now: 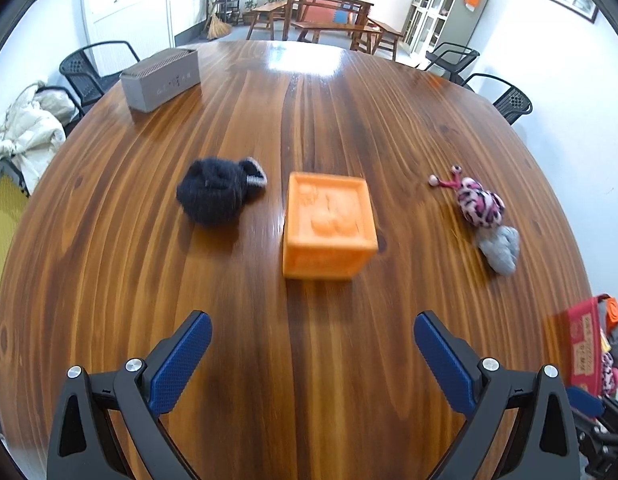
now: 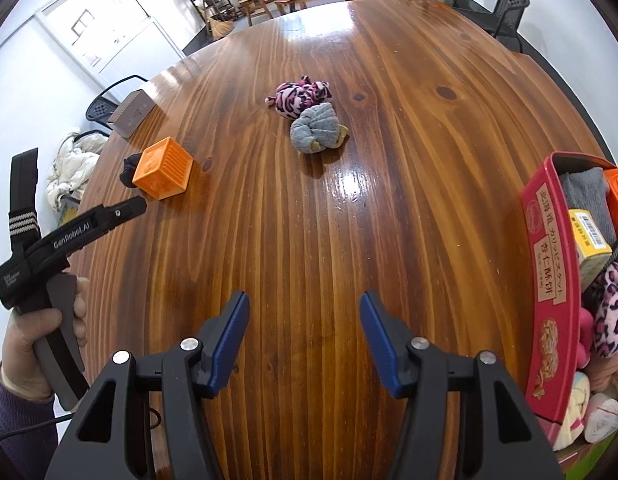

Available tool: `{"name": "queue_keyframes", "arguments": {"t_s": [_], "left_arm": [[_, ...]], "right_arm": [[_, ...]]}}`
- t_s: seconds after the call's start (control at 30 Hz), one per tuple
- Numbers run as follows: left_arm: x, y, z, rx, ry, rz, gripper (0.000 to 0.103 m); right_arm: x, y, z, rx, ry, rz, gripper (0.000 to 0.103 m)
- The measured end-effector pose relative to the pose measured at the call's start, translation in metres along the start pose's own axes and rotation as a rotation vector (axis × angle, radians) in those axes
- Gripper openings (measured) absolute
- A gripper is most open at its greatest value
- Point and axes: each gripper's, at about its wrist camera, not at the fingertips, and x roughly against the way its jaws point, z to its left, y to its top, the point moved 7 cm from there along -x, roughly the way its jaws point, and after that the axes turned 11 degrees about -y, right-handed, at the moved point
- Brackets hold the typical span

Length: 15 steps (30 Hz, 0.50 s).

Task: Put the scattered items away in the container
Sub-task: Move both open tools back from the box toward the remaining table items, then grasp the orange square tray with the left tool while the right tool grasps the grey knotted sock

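Note:
An orange cube point(image 1: 329, 226) sits mid-table, straight ahead of my left gripper point(image 1: 313, 324), which is open and holds nothing. A black fuzzy bundle point(image 1: 217, 192) lies left of the cube. To its right lie a pink leopard plush snail point(image 1: 479, 200) and a grey rolled sock point(image 1: 501, 248). My right gripper point(image 2: 305, 304) hangs open over bare wood, with the snail point(image 2: 299, 96) and the sock point(image 2: 317, 128) further ahead. The red tin container point(image 2: 549, 272) at the right edge holds several items. The cube point(image 2: 163, 174) appears at the left, in front of my left gripper's body.
A grey speaker box point(image 1: 161, 78) stands at the table's far left. Black chairs point(image 1: 97, 68) ring the wooden table point(image 1: 349, 100); a pale coat point(image 1: 25, 132) is draped over one. A hand point(image 2: 25, 344) grips the left tool's handle.

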Motion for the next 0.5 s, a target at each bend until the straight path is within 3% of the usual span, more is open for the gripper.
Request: {"name": "queue_keyframes", "arguments": {"t_s": [0.5], "left_arm": [[-0.044,0.047,0.007,-0.035,0.051,0.001,0.102]], "right_arm": [[-0.026,0.025,0.012,-0.003,-0.041,0.038,0.062]]}}
